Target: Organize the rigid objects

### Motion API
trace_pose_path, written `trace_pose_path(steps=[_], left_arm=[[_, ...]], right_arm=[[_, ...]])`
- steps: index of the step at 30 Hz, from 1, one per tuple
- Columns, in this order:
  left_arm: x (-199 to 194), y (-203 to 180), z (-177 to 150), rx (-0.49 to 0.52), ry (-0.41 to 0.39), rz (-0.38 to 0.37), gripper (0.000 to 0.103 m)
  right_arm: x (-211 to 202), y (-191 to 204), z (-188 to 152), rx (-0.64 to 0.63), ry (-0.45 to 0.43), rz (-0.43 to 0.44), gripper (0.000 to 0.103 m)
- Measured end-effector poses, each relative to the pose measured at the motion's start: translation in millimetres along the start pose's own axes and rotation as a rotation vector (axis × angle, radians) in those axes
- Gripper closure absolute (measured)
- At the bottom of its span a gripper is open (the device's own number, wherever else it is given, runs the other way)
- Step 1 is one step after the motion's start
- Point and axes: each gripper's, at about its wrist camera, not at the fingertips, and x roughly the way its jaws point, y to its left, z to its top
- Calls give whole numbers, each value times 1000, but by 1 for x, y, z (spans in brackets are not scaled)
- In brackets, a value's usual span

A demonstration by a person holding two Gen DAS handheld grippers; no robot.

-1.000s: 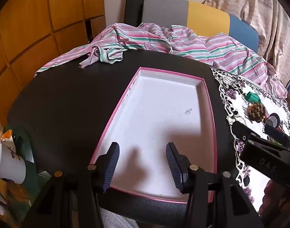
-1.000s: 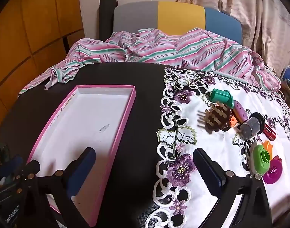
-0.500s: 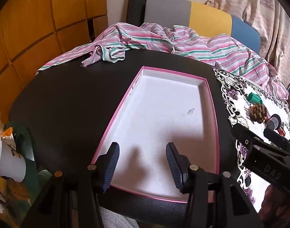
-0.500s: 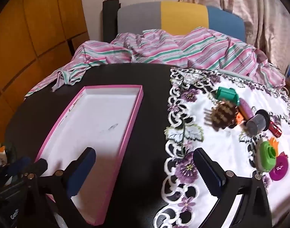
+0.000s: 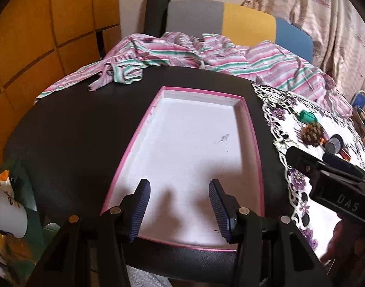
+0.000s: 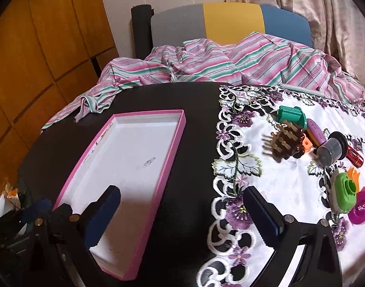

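While both sets of jaws stand open and empty, right gripper (image 6: 182,217) should approach brown comb (image 6: 286,142), right of pink tray (image 6: 156,186), squarely, closing across its body

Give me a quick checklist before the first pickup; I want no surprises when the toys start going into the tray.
1. Pink-rimmed tray has nothing in it, only a small smudge: ok.
2. Left claw open, nothing between its fingers: ok.
3. Right claw open wide, holding nothing: ok.
4. Toys on the embroidered cloth in plain sight, such as the wooden comb and green toy camera: ok.
5. Toys spaced for a clean single grasp: not ok, the comb, teal piece and grey cup crowd together.
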Motion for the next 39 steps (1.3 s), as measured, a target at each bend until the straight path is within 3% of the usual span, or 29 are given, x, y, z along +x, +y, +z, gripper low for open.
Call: trace_pose_path(steps=[3, 8, 15, 19, 23, 25, 28, 39], left_arm=[[1, -6, -1, 10, 8, -44, 51], [2, -17, -2, 14, 42, -136, 51], [-6, -42, -7, 100, 13, -193, 51], [-5, -53, -6, 116, 39, -274, 51], [-2, -65, -10, 153, 71, -295, 51], [-2, -67, -13, 159, 74, -304, 51], [-2, -69, -13, 158, 74, -315, 51], [-7, -79, -14, 177, 66, -404, 51]], right_arm=[[-2, -9, 0, 2, 18, -34, 0], [-11, -51, 3, 127, 36, -23, 0], [-25, -135, 17, 292, 47, -153, 2], [-21, -181, 26, 344, 81, -274, 26], [-6, -221, 22, 439, 145, -297, 36], [-1, -229, 19, 452, 160, -304, 44], [4, -235, 16, 456, 154, -308, 47], [12, -250, 5, 486, 174, -320, 48]])
